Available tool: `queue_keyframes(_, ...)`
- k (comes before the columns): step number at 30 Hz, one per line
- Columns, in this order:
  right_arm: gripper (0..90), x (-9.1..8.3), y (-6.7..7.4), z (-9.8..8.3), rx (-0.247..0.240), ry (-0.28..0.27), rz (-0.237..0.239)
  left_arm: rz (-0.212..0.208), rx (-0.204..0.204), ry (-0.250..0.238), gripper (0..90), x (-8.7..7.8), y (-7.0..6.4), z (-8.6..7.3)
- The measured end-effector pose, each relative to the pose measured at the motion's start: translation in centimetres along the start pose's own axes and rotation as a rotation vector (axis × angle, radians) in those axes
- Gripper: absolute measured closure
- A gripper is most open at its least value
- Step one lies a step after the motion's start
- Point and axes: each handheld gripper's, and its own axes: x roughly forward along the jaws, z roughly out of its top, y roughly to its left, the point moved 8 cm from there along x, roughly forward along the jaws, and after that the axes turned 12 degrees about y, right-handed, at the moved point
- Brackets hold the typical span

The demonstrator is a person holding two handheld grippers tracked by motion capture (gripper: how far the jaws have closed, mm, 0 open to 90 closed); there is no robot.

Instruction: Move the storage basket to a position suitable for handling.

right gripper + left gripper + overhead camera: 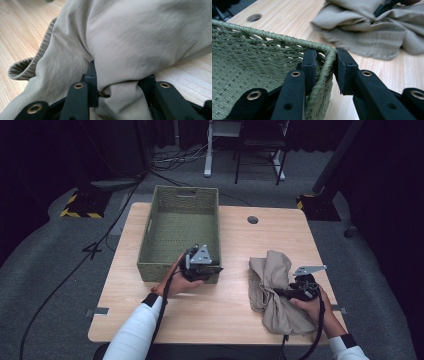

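A green woven basket (150, 222) stands on the left half of the wooden table (225, 315). My left gripper (215, 269) is at its near right corner. In the left gripper view the jaws (325, 56) straddle the basket wall (262, 75) at that corner, one pad inside, one outside, pressing the rim. A crumpled beige cloth (272, 270) lies on the table's right half. My right gripper (281, 292) is shut on a bunched fold of that cloth (130, 32), which bulges up between the jaws (120, 75).
The basket is empty inside. A round cable hole (253, 219) sits in the table top behind the cloth. The cloth (367, 30) lies beyond the basket corner in the left gripper view. Stands and cables are on the floor past the table's far edge.
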Motion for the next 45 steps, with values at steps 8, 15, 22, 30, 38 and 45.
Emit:
queue_keyframes(8, 62.8, -0.5, -1.0, -0.4, 0.032, -0.008, -0.015, -0.061, 0.036, -0.003, 71.2, 2.5, -4.1, 3.2)
queue_keyframes(15, 62.8, -0.9, -1.9, -0.8, 0.057, -0.017, -0.028, -0.091, 0.06, -0.004, 69.6, 3.9, -6.8, 5.0)
queue_keyframes(22, 62.8, -0.9, -2.0, -0.9, 0.064, -0.026, -0.023, -0.028, 0.127, 0.012, 38.9, 3.2, -8.4, 5.1)
queue_keyframes(30, 62.9, -1.2, -1.9, -0.7, 0.063, -0.042, -0.03, -0.044, 0.102, -0.089, 27.8, -2.2, -8.4, 4.0)
queue_keyframes(38, 63.0, -1.4, -2.0, -0.6, 0.071, -0.053, -0.032, -0.051, 0.141, -0.023, 19.9, -3.6, -10.1, -0.7)
queue_keyframes(45, 63.1, -1.8, -2.1, -0.5, 0.083, -0.077, -0.038, -0.023, 0.133, 0.096, 17.5, -2.8, -10.4, -5.7)
